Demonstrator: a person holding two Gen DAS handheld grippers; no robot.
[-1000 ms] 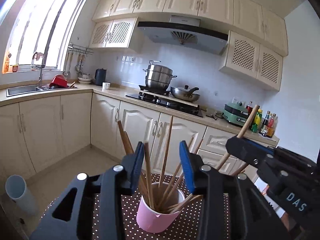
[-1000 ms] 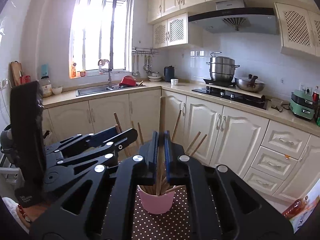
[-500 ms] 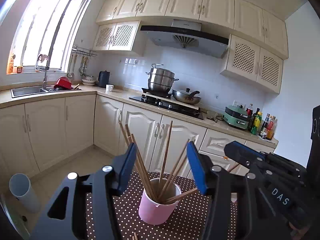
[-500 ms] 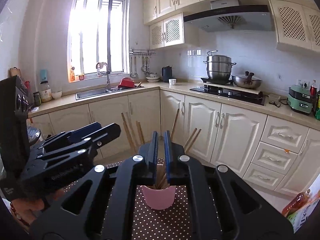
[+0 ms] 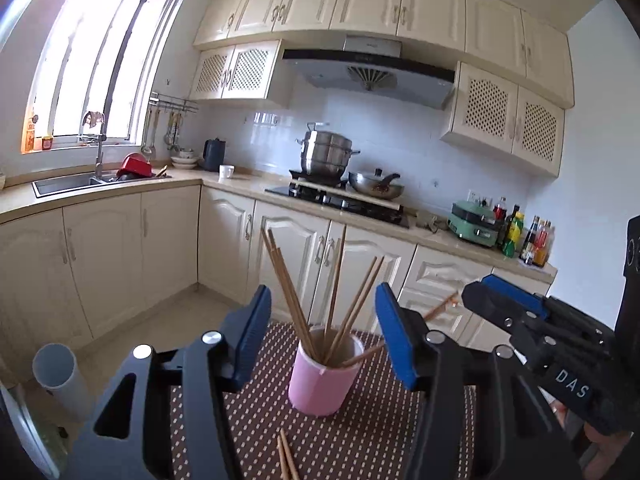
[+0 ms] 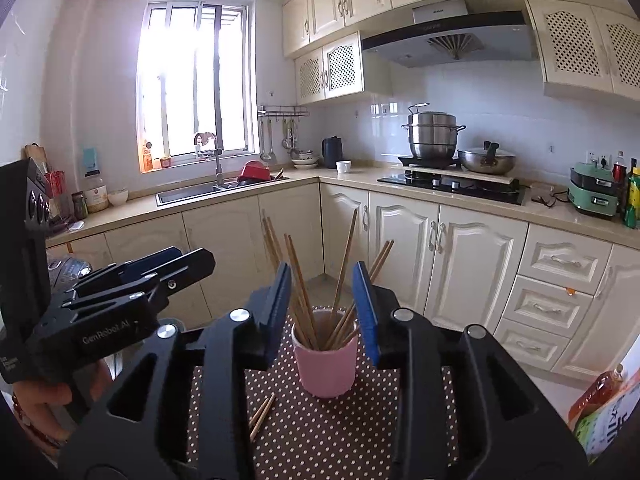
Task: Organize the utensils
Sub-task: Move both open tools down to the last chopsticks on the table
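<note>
A pink cup stands upright on a brown polka-dot tablecloth and holds several wooden chopsticks that lean outward. Loose chopsticks lie on the cloth in front of the cup. My left gripper is open and empty, just short of the cup. My right gripper is open and empty, also just short of the cup. Each gripper shows at the edge of the other's view: the right, the left.
Kitchen cabinets and a counter with a sink, a stove with pots and bottles line the walls behind. A grey tube stands on the floor at left. A printed package sits at right.
My right gripper has opened and let go of the chopstick it held over the cup. Both grippers have pulled back from the cup. The left gripper stays open.
</note>
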